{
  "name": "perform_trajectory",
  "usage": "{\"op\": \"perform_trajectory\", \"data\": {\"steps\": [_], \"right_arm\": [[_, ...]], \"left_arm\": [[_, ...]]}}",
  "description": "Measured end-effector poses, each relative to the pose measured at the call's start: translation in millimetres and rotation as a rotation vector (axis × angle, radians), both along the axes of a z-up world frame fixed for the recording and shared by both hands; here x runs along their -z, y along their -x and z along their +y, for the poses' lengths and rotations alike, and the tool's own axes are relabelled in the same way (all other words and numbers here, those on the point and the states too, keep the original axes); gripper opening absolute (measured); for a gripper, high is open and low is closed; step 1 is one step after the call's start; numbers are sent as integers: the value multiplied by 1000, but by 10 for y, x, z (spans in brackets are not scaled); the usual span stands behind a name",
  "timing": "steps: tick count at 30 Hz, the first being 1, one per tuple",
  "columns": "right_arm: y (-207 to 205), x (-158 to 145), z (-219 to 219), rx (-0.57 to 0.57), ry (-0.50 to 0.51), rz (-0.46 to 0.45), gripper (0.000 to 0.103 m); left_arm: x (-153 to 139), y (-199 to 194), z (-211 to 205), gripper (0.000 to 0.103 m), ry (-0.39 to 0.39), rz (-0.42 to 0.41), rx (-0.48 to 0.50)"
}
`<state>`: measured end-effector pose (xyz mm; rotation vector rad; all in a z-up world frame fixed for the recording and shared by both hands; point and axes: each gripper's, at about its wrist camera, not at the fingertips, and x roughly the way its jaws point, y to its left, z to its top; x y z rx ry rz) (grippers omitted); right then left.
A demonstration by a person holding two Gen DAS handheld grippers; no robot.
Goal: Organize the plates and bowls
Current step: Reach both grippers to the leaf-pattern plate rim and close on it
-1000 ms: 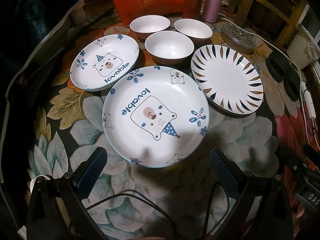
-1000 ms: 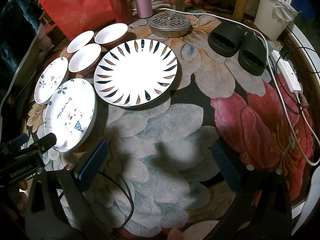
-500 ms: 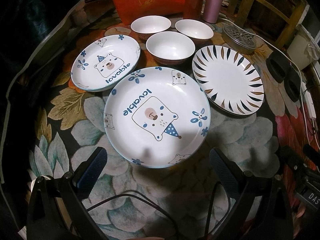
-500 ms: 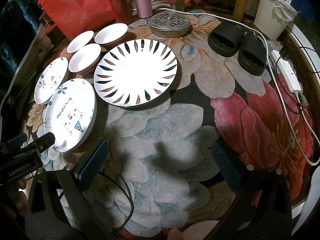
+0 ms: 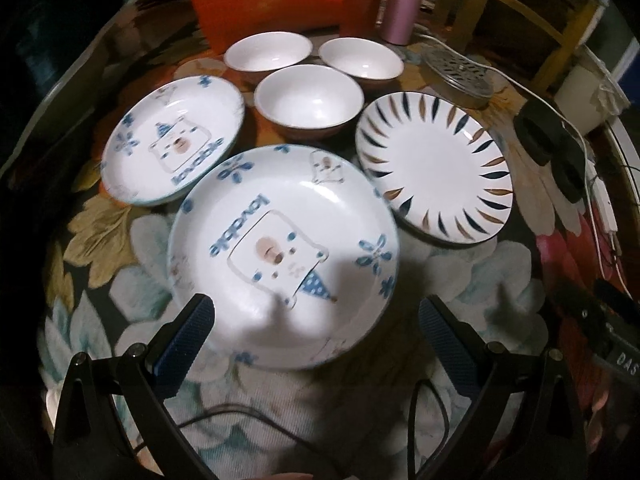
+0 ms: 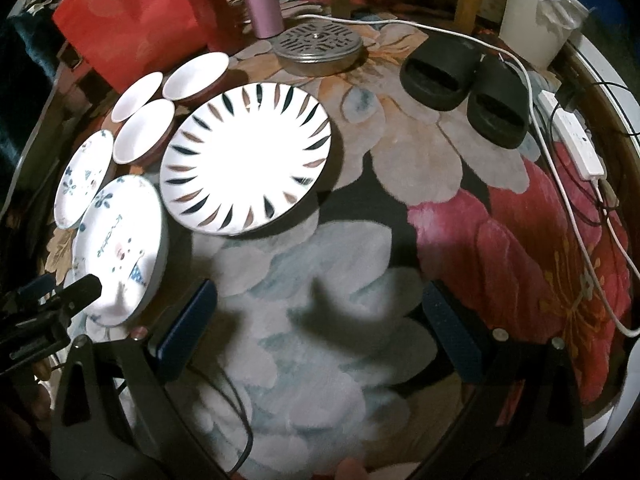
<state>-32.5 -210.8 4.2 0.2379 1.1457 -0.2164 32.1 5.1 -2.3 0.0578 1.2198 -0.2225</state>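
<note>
Left gripper [image 5: 312,334] fingers wide over large white bear-print ceramic plate [image 5: 280,256], centre frame; a shallow rim pinch risks slipping.

— What sits nearest on the rug [image 5: 120,288]?
— The large bear plate [image 5: 284,256], with the small bear plate [image 5: 176,136] behind it to the left and the leaf-rimmed plate [image 5: 436,168] to the right.
— And the bowls?
— Three bowls [image 5: 310,98] cluster behind, between those two. Right of them lie a metal lid [image 6: 318,46] and slippers [image 6: 464,92].
</note>
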Motion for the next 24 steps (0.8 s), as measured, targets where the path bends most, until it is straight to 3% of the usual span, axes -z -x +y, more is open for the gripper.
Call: {"op": "perform_trajectory", "data": {"steps": [7, 14, 24], "right_arm": [[-328, 47, -261, -13, -57, -59, 103], [-568, 115, -491, -2, -92, -65, 103], [-675, 221, -632, -12, -133, -36, 103]], "left_arm": [[-18, -483, -131, 103, 263, 28, 106], [-21, -918, -363, 103, 402, 11, 216], [235, -1197, -519, 102, 439, 70, 231]]}}
